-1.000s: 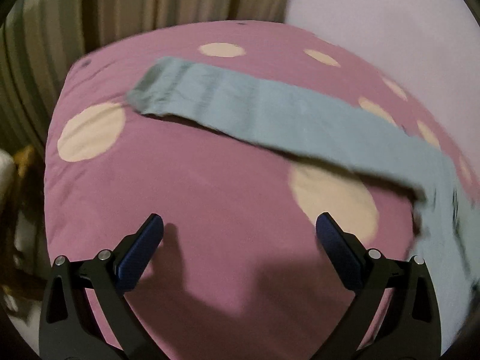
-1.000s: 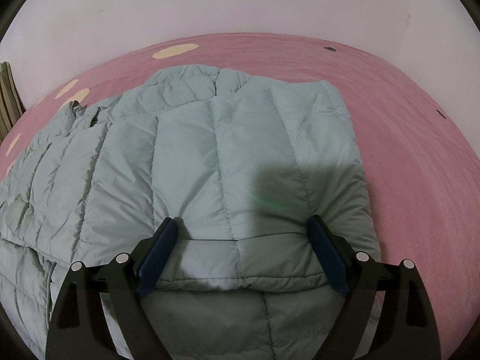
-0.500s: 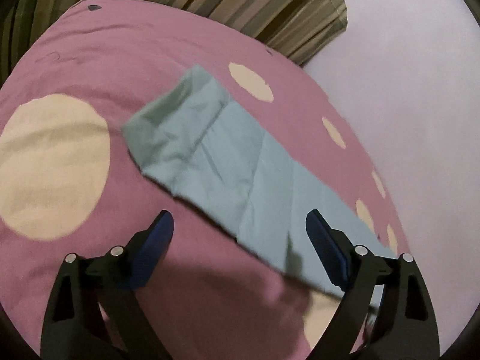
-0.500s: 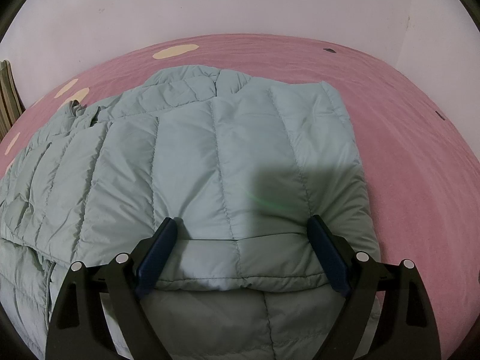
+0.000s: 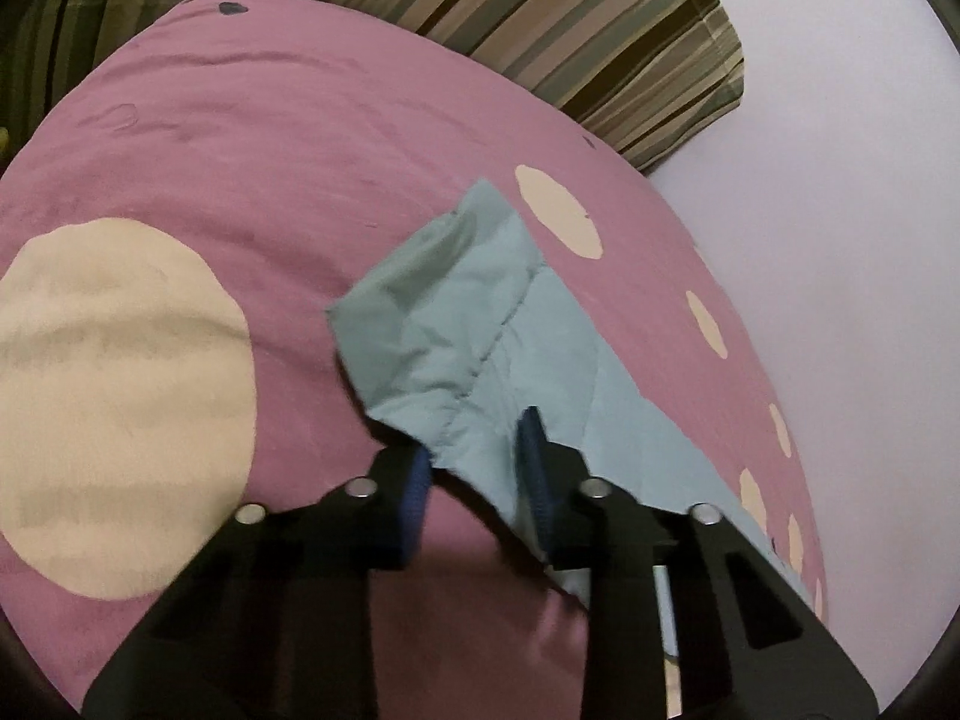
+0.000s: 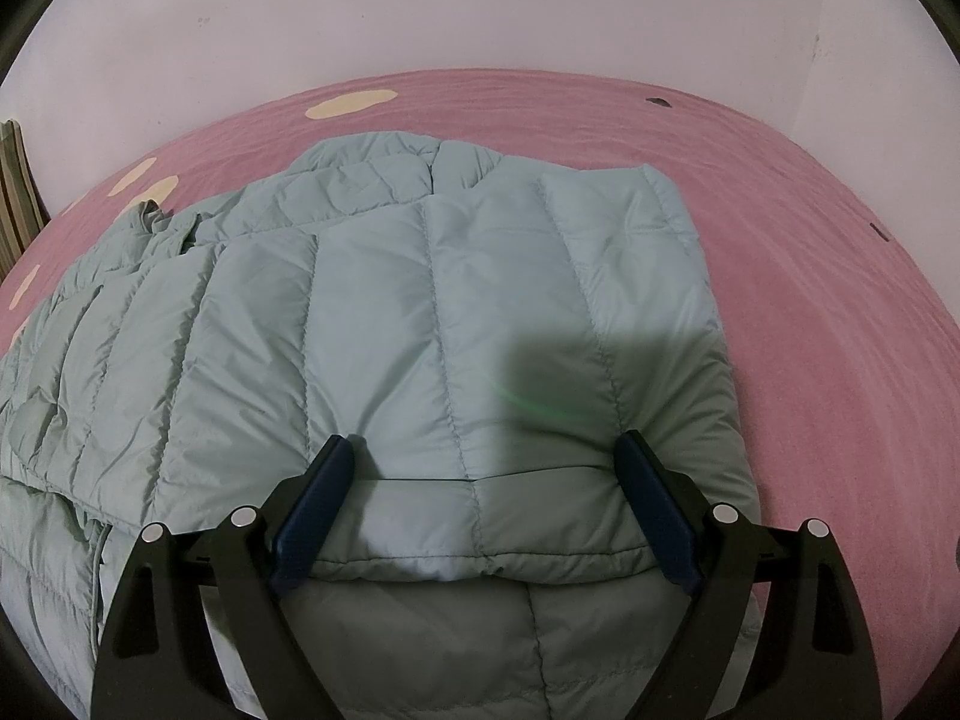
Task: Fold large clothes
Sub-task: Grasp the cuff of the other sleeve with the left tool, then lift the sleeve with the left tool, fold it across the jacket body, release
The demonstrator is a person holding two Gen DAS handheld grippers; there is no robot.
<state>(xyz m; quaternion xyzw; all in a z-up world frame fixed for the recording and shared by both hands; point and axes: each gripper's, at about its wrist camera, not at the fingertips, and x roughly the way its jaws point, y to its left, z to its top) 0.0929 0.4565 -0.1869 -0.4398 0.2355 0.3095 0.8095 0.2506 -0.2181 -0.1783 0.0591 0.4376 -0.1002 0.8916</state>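
Observation:
A pale blue-green quilted puffer jacket (image 6: 432, 312) lies on a pink bedspread with cream dots (image 6: 840, 300), one side folded over its body. Its sleeve (image 5: 480, 330) stretches out across the bed in the left wrist view. My left gripper (image 5: 477, 450) has closed on the sleeve near the cuff, with fabric pinched between the blue pads. My right gripper (image 6: 486, 462) is open and empty, its fingers resting astride the folded jacket's hem.
A striped pillow (image 5: 570, 30) lies at the head of the bed against a pale wall (image 5: 840, 180). The same wall (image 6: 480, 12) runs behind the bed in the right wrist view. The pink bedspread (image 5: 240, 180) extends left of the sleeve.
My left gripper moved forward over the sleeve and closed its jaws on it near the cuff. The right gripper and the jacket body have not moved.

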